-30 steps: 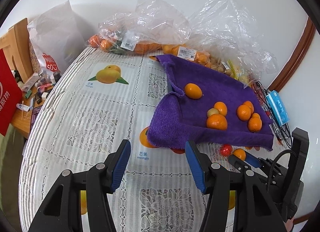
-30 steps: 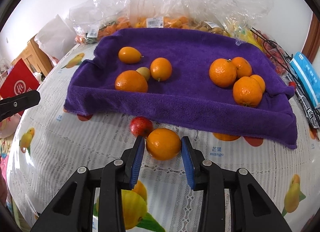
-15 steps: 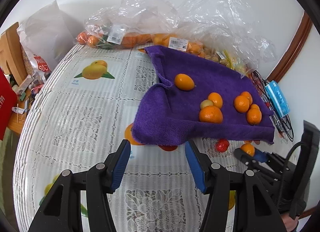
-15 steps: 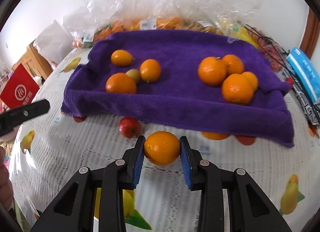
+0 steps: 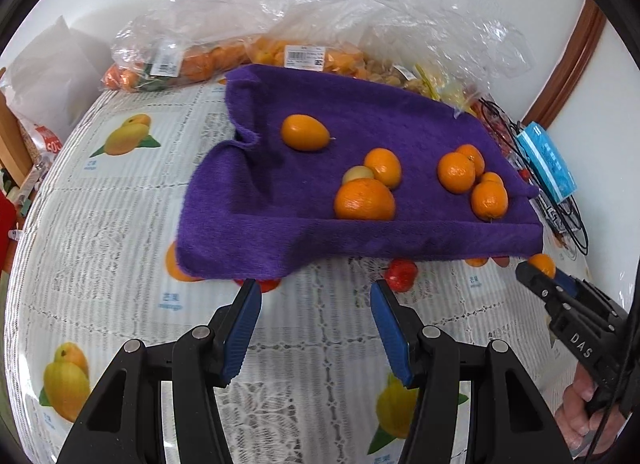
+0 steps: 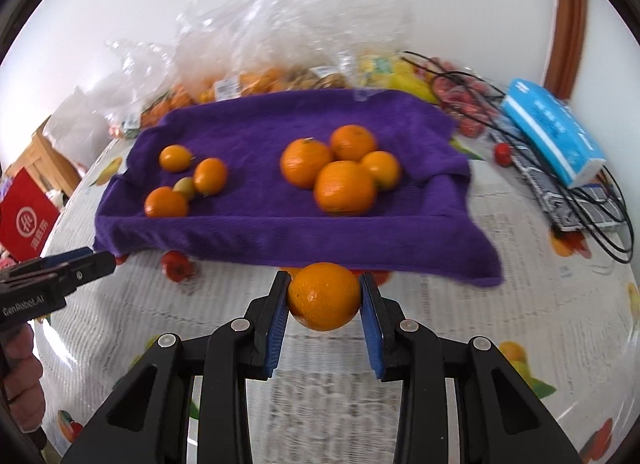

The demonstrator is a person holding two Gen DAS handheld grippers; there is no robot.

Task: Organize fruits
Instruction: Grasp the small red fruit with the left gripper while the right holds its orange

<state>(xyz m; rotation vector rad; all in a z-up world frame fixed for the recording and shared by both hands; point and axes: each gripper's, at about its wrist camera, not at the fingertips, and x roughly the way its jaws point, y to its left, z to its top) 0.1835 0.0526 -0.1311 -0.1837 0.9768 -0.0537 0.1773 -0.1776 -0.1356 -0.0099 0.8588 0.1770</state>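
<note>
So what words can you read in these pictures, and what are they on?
"DAS": on the right gripper, which holds an orange.
"GenRobot.AI": on the left gripper, seen from the right wrist.
"mango": under the mango picture on the tablecloth, tiny.
Red bag: a round white logo and Chinese characters, blurred.
Bag labels and blue box: unreadable.

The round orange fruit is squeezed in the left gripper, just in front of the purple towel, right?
Not the left one. The right wrist view shows the right gripper shut on the round orange fruit, just in front of the purple towel. The left gripper is open, holding nothing.
</note>
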